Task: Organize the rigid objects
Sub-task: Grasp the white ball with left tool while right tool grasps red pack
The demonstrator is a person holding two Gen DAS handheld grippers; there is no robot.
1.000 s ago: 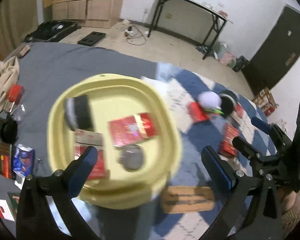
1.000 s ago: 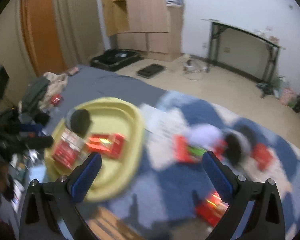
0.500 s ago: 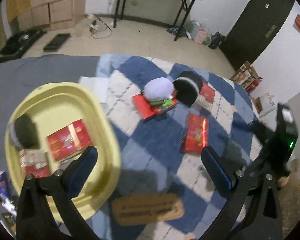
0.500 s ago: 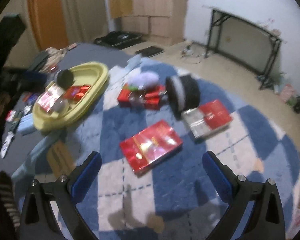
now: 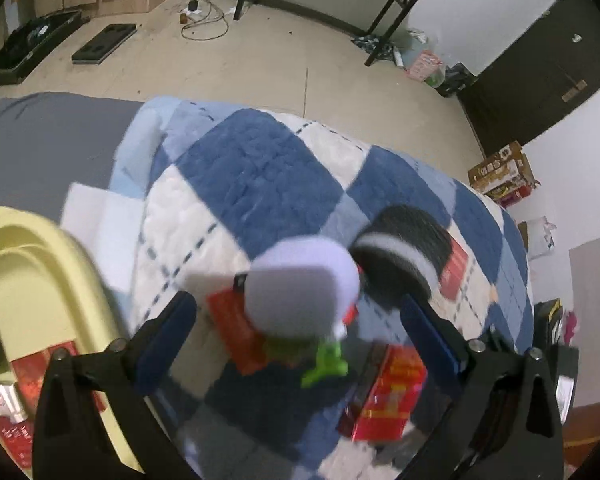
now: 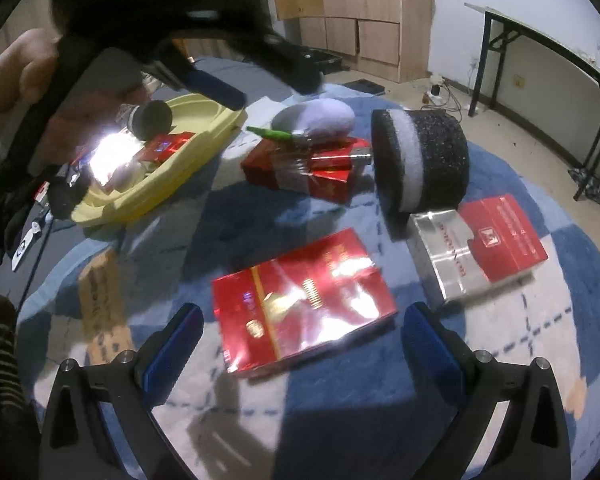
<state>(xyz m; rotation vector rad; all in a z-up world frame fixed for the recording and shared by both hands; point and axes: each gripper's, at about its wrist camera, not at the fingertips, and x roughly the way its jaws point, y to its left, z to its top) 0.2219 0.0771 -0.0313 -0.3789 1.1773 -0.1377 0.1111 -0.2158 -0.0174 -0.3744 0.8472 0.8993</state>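
Observation:
My left gripper [image 5: 296, 332] is open above a pale lilac rounded object [image 5: 300, 296] that lies on a red box [image 5: 236, 332] with a green clip [image 5: 326, 364] beside it. A black and white foam roll [image 5: 404, 248] stands to its right. My right gripper [image 6: 300, 340] is open just before a shiny red box [image 6: 304, 300] on the blue checked blanket. A red and silver box [image 6: 480, 244], the foam roll [image 6: 420, 164] and the lilac object [image 6: 316, 116] lie beyond. The yellow tray [image 6: 180, 168] at the left holds red boxes and a dark round object.
The tray's rim [image 5: 60, 280] is at the left in the left wrist view. Another red box [image 5: 388, 400] lies under the left gripper's right finger. A brown tag [image 6: 100, 292] lies on the blanket. The left gripper's body [image 6: 160, 8] hangs over the tray.
Both grippers have moved right, away from the tray, and down toward the blanket. The lilac object now sits between the left fingers; the shiny red box is close before the right fingers.

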